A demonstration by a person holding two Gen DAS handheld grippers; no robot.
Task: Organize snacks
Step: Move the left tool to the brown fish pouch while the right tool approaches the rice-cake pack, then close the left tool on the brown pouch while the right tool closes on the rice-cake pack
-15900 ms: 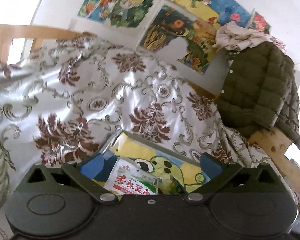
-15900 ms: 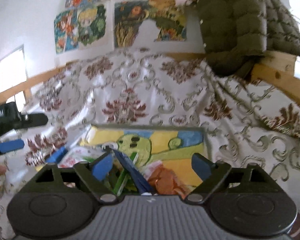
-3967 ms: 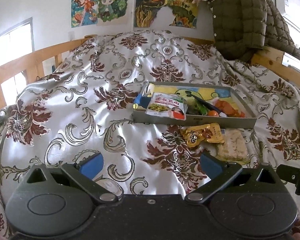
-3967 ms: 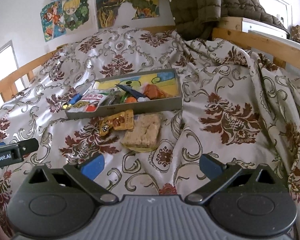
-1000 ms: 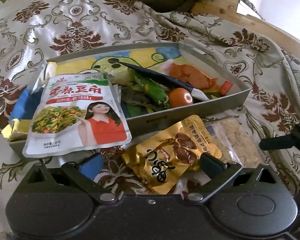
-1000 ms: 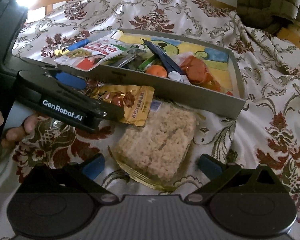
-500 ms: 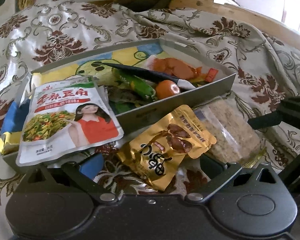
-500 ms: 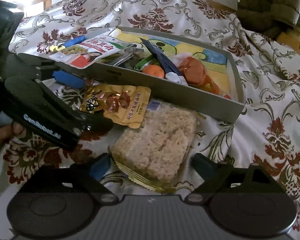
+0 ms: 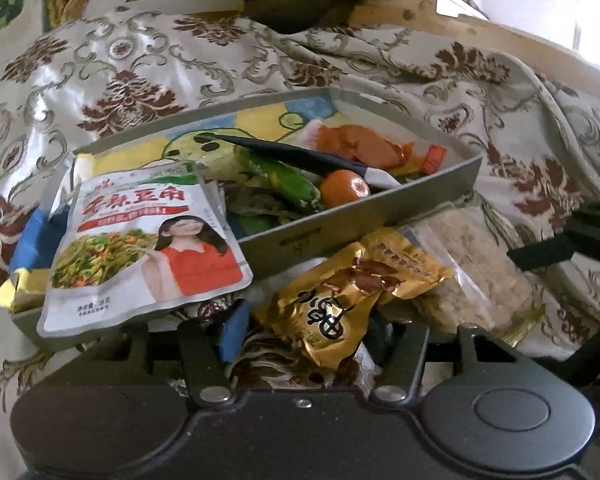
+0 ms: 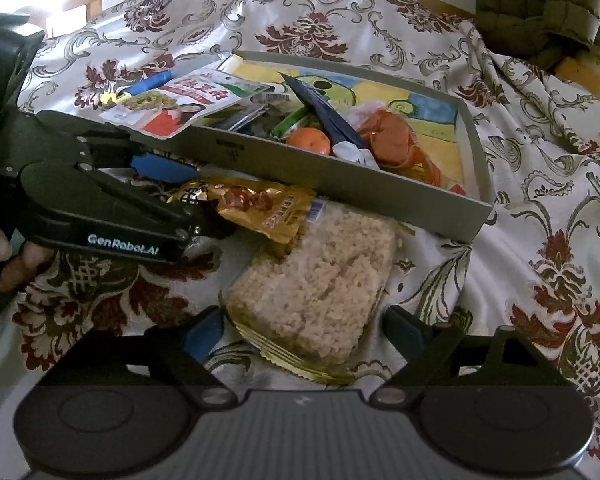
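Note:
A grey tray [image 9: 340, 232] [image 10: 284, 168] on the bed holds several snacks; a white packet with a woman's picture [image 9: 140, 248] [image 10: 180, 100] overhangs its near left rim. A gold snack packet [image 9: 340, 300] [image 10: 260, 204] lies on the bedspread in front of the tray. My left gripper [image 9: 312, 332] [image 10: 192, 196] has closed onto its near end. A clear-wrapped rice cake [image 10: 316, 284] [image 9: 472, 268] lies beside it, partly under the gold packet. My right gripper [image 10: 304, 336] is open with its fingers either side of the rice cake's near end.
The floral bedspread [image 10: 540, 200] is rumpled to the right of the tray. A wooden bed rail [image 9: 480, 32] and a dark green quilted jacket [image 10: 540, 4] are behind. An orange fruit [image 10: 310, 141] and a dark blue pouch [image 10: 324, 116] lie in the tray.
My left gripper's fingers have closed in on the gold packet, which was between open fingers half a second ago. My right gripper has moved closer to the rice cake.

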